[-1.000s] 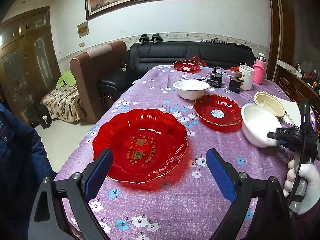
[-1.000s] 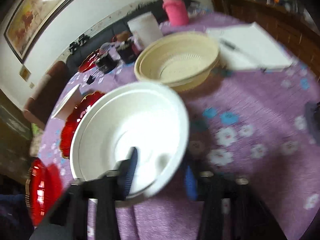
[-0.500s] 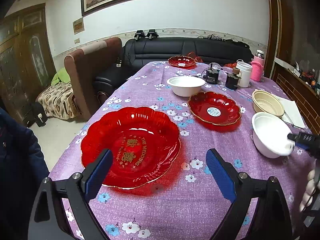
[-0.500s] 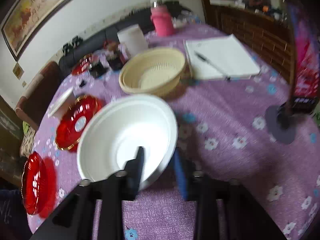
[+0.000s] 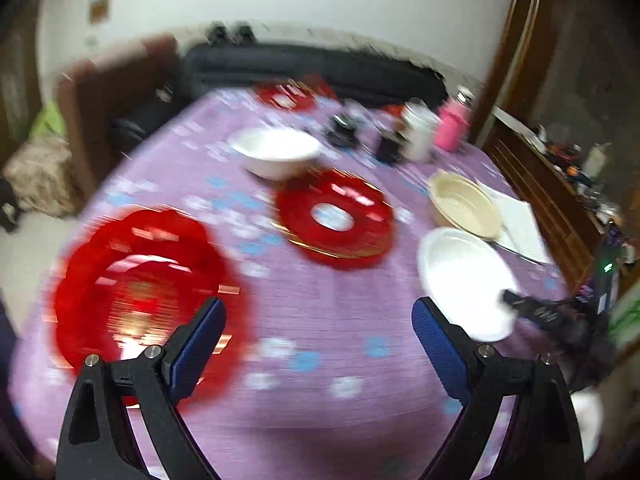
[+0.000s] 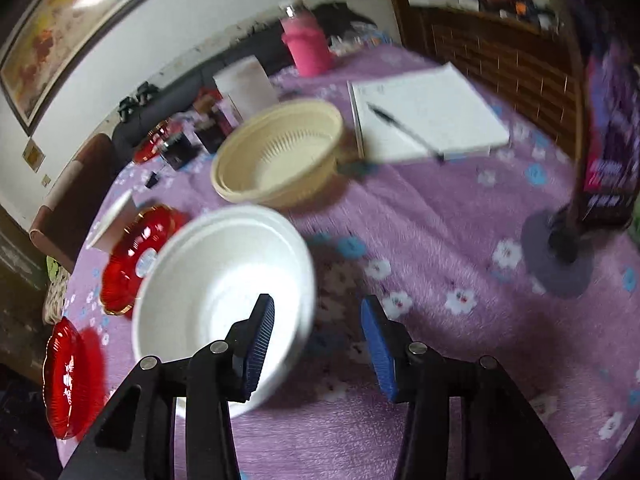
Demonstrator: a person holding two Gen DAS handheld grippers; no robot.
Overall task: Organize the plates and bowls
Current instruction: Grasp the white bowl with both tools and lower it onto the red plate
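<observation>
A white bowl (image 6: 224,288) sits on the purple flowered tablecloth; it also shows in the left wrist view (image 5: 464,276). My right gripper (image 6: 318,346) is open, its left finger inside the bowl's near rim and its right finger outside, apart from the wall. My left gripper (image 5: 318,340) is open and empty above the cloth, a large red plate (image 5: 136,280) to its left. A smaller red plate (image 5: 334,218), a second white bowl (image 5: 278,156), a beige bowl (image 6: 280,156) and a far red plate (image 5: 288,94) lie beyond.
A white notebook with a pen (image 6: 424,112), a pink bottle (image 6: 306,46), a white cup (image 6: 246,82) and dark small items stand at the far side. A phone on a round stand (image 6: 568,248) is at the right. A sofa and armchair lie beyond the table.
My right gripper, shut on the white bowl's rim before, has opened and the bowl rests on the cloth. My left gripper has swung right and lifted; its view is blurred.
</observation>
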